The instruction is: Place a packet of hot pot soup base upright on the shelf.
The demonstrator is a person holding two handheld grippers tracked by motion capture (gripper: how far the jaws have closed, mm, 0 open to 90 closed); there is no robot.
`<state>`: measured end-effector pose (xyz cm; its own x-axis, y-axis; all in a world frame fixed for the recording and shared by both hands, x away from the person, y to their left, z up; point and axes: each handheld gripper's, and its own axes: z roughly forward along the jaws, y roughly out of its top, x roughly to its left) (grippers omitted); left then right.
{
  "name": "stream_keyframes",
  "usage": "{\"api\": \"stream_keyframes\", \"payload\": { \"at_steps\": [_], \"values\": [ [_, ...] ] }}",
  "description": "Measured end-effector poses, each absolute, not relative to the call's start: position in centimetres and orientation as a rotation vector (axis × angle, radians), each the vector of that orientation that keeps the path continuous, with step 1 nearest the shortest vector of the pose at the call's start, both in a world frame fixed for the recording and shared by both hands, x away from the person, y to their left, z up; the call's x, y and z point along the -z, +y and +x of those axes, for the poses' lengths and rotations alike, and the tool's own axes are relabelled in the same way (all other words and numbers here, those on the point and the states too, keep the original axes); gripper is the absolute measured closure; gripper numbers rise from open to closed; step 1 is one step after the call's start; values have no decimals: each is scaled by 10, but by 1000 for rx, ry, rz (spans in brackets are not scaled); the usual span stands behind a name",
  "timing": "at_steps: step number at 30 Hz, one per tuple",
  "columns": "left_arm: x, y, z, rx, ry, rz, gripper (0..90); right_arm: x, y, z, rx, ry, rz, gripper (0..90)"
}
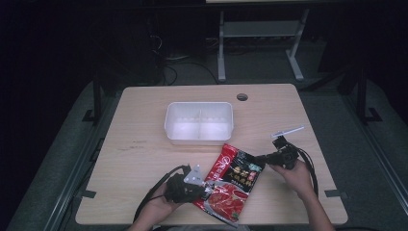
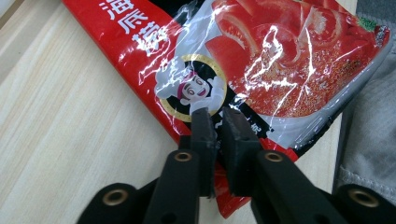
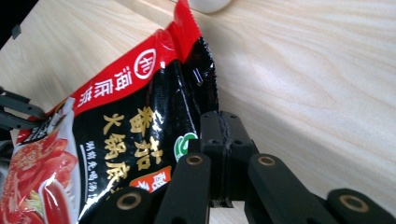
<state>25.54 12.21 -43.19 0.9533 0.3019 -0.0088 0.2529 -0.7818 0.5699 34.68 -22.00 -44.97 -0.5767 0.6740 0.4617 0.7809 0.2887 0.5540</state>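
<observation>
Both grippers pinch the red hotpot soup-base packet [image 1: 234, 179] between them, the left gripper [image 2: 215, 122] clamped on its near edge, the right gripper [image 3: 225, 128] on its side edge, and uneven pulling could tear the slick film or slip it free over the table [image 1: 144, 144].

Lighting: dim room, dark surroundings; desk [image 1: 144, 144] lit from above. Glare: white streaks on sauce packet [image 2: 280, 60] film ahead of left tongs [image 2: 218, 122]. Focus: high view soft, grainy; both tongs views sharp.
</observation>
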Motion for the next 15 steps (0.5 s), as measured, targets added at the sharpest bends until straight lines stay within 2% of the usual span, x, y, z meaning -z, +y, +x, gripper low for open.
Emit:
{"api": "stream_keyframes", "payload": {
  "at_steps": [4,5,7,8,9,12,13,15],
  "values": [
    [430,127,259,-100,421,2475,738,443,-218,344,1198,-2415,-1352,891],
    [429,130,262,-105,462,2451,650,440,-218,342,1215,-2416,-1345,892],
    [429,131,264,-104,481,2440,538,433,-217,340,1237,-2424,-1332,892],
    [429,132,266,-108,498,2431,538,433,-217,340,1237,-2424,-1332,892],
    [430,133,269,-120,536,2415,404,425,-216,338,1269,-2430,-1315,892],
    [430,133,274,-89,552,2398,365,417,-216,336,1287,-2438,-1300,892],
    [430,133,275,-79,556,2392,327,408,-213,333,1307,-2454,-1276,893],
    [430,132,278,-54,553,2386,316,404,-212,332,1314,-2462,-1265,893]
  ]
}}
